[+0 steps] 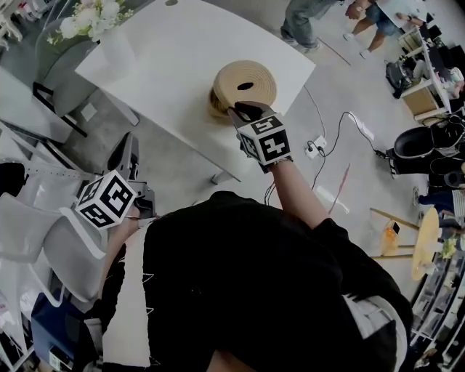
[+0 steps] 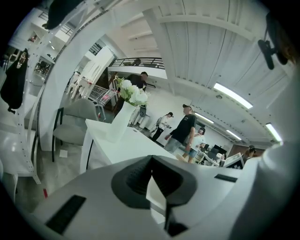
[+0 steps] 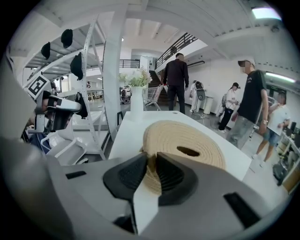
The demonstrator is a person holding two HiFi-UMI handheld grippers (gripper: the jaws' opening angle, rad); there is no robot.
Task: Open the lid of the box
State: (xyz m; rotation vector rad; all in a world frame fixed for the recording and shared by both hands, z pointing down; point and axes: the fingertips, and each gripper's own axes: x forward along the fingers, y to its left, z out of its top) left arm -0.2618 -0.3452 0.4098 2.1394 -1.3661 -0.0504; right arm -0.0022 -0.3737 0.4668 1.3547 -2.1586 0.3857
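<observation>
Right gripper clamped on the woven lid's near rim

The round woven box (image 1: 217, 102) stands near the desk's (image 1: 167, 62) near edge, its lid (image 1: 245, 81), with a dark hole in the middle, still over it. The right gripper (image 3: 151, 163) has its jaws narrowed onto the lid's near rim, with the weave pinched between the pads. The left gripper (image 2: 151, 161) is held well back from the desk at the person's left side, jaws together on nothing. A vase of white flowers (image 1: 93, 20) stands at the desk's far corner.
</observation>
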